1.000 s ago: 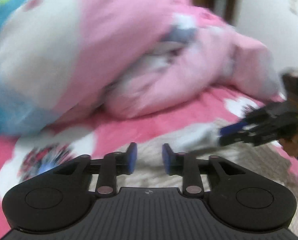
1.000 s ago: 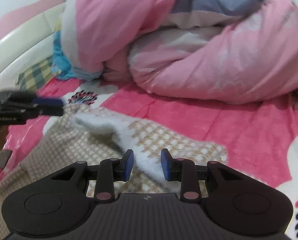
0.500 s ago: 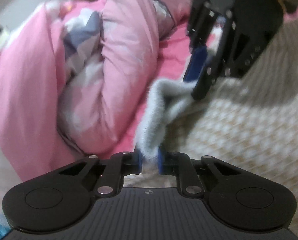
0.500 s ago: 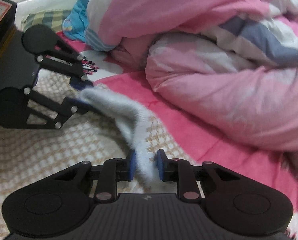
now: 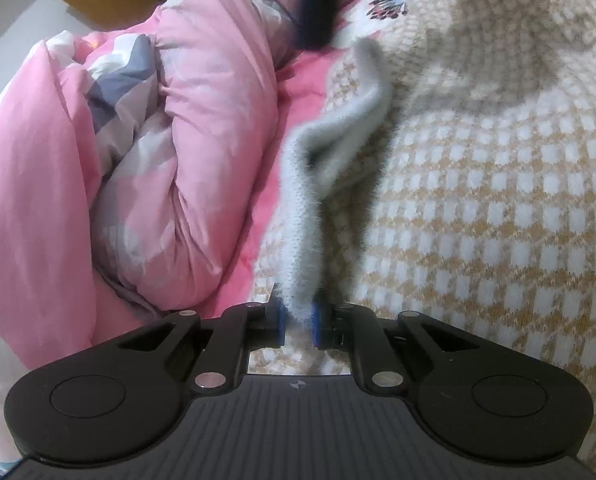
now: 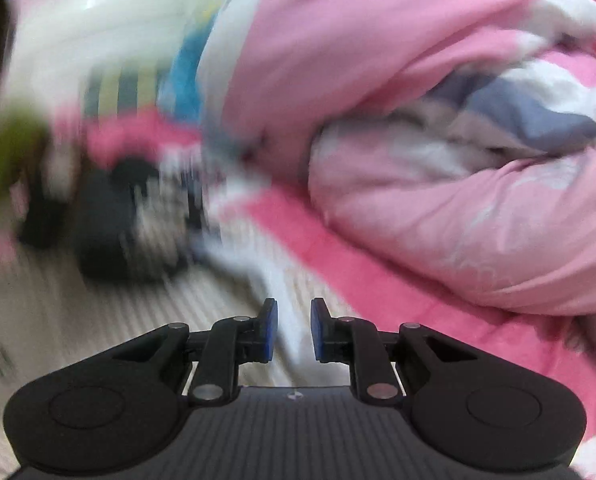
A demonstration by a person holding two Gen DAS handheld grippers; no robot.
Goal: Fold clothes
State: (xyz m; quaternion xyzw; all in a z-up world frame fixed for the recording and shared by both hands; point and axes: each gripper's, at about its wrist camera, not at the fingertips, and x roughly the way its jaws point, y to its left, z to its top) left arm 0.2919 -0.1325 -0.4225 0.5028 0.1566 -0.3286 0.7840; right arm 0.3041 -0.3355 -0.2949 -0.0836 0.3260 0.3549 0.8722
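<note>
Left gripper (image 5: 297, 322): jaws nearly closed, blue pads clamped on the fuzzy pale grey trim (image 5: 330, 168) of a beige-and-white checked knit sweater (image 5: 498, 208). The trim rises from the pads as a raised ridge; the sweater lies spread on the pink floral bedsheet (image 5: 298, 80).

Right gripper (image 6: 294, 330): jaws narrowly parted, pale fabric between the pads; the view is blurred and contact cannot be told.

A bunched pink quilt (image 6: 438, 100) lies just beside the sweater.

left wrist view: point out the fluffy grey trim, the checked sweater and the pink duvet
fluffy grey trim (image 5: 298, 248), left wrist view, strip above the gripper
checked sweater (image 5: 498, 208), left wrist view, knit body
pink duvet (image 5: 202, 128), left wrist view, central bulge
</note>
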